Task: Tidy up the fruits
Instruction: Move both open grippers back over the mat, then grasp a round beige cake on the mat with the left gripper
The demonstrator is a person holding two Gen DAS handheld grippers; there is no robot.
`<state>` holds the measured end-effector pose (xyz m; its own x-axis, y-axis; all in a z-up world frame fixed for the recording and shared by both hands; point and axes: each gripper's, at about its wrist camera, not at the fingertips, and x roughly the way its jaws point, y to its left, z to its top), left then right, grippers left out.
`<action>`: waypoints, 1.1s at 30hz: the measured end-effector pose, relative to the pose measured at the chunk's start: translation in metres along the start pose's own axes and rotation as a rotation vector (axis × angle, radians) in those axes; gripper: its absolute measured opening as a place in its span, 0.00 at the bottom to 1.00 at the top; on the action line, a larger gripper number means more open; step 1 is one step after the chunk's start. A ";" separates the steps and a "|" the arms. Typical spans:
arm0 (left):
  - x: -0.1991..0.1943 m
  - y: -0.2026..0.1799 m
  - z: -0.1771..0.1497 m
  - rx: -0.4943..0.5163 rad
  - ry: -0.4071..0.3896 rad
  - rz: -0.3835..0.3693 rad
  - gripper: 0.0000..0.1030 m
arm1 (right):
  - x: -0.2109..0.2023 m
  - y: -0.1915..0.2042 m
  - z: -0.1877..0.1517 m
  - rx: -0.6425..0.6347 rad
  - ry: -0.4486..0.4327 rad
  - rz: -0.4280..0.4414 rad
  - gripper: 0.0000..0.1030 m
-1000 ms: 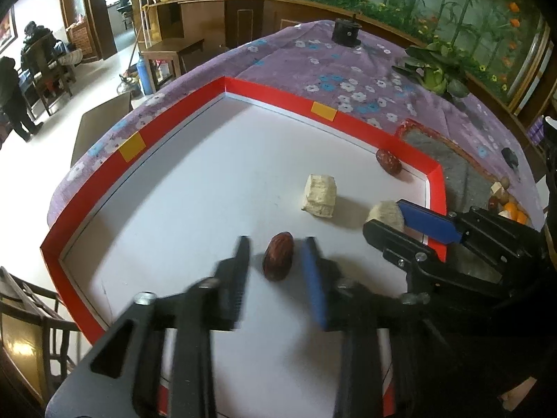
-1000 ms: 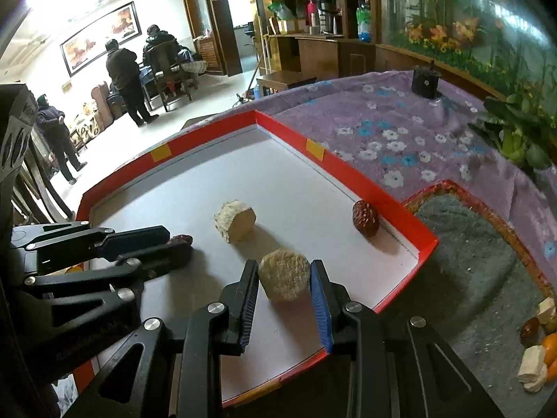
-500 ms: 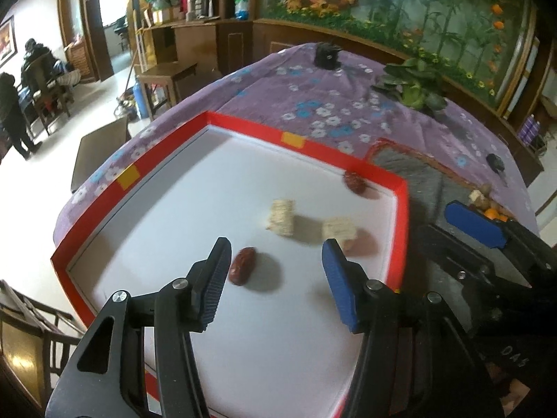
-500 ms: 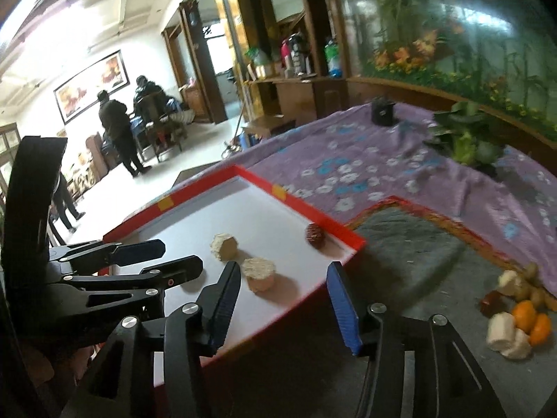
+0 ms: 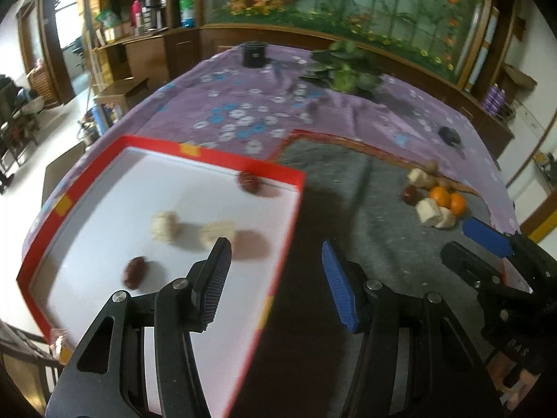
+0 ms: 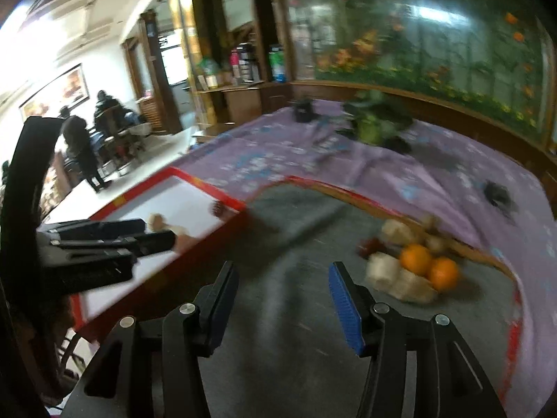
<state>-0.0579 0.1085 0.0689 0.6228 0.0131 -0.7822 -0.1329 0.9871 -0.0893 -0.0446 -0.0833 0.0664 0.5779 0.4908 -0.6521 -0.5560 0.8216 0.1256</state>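
Observation:
A red-rimmed white tray [image 5: 275, 170] holds two dark red dates [image 5: 135, 271] [image 5: 249, 183] and two pale chunks [image 5: 163, 225] [image 5: 217, 232]. On the grey mat [image 5: 365, 209] to the right lies a pile of fruit: two oranges [image 5: 449, 200], pale chunks [image 5: 430, 210] and a dark date [image 5: 410, 195]. My left gripper [image 5: 275, 282] is open and empty, above the tray's right edge. My right gripper [image 6: 282, 299] is open and empty over the grey mat [image 6: 278, 244], left of the pile of oranges [image 6: 428, 264]. The right gripper also shows in the left wrist view [image 5: 477, 247].
A purple flowered cloth [image 5: 243, 111] covers the table. A green plant [image 5: 344, 69] and a black cup [image 5: 254, 54] stand at the far side. A small dark object [image 5: 449, 136] lies at the back right. People sit in the room to the left [image 6: 83, 146].
Both grippers let go of a date and a pale chunk in the tray, opened, rose and swung right toward the grey mat and the fruit pile.

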 end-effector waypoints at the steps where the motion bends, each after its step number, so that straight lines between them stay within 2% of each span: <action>1: 0.003 -0.009 0.002 0.014 0.005 -0.013 0.53 | -0.004 -0.011 -0.005 0.022 0.000 -0.012 0.51; 6: 0.016 -0.044 0.008 0.056 0.036 -0.071 0.53 | -0.023 -0.068 -0.025 0.163 -0.007 -0.039 0.51; 13: 0.041 -0.095 0.019 0.112 0.111 -0.171 0.53 | -0.040 -0.102 -0.038 0.210 -0.019 -0.079 0.51; 22: 0.084 -0.122 0.042 0.015 0.216 -0.249 0.52 | -0.034 -0.118 -0.045 0.245 -0.019 -0.047 0.51; 28: 0.102 -0.134 0.046 0.009 0.257 -0.253 0.52 | -0.034 -0.124 -0.046 0.266 -0.024 -0.024 0.51; 33: 0.105 -0.148 0.048 0.056 0.261 -0.215 0.52 | -0.033 -0.127 -0.047 0.279 -0.019 -0.013 0.52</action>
<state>0.0643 -0.0288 0.0300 0.4130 -0.2301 -0.8812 0.0271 0.9702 -0.2406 -0.0209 -0.2170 0.0367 0.5969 0.4827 -0.6409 -0.3636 0.8748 0.3202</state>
